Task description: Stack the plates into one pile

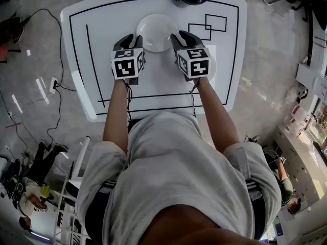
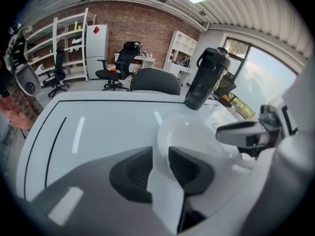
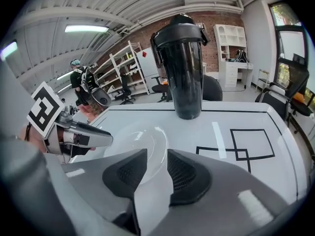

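A white bench [image 1: 82,60], marked with a black outline and two overlapping black squares [image 1: 207,27], is seen from above, with a person standing at its near edge. A tall black bottle [image 3: 182,68] is set upright at the far edge. A white plate [image 1: 157,32] is laid on the bench just in front of the bottle and left of the squares; whether more than one plate is stacked there cannot be told. The plate is flanked by both tools. The left tool [image 1: 133,38] is placed at the plate's left rim, its jaws parted, with the rim running through the gap. The right tool [image 1: 183,37] is placed at the right rim, its jaws likewise parted, with the rim lying unclamped between the pads.
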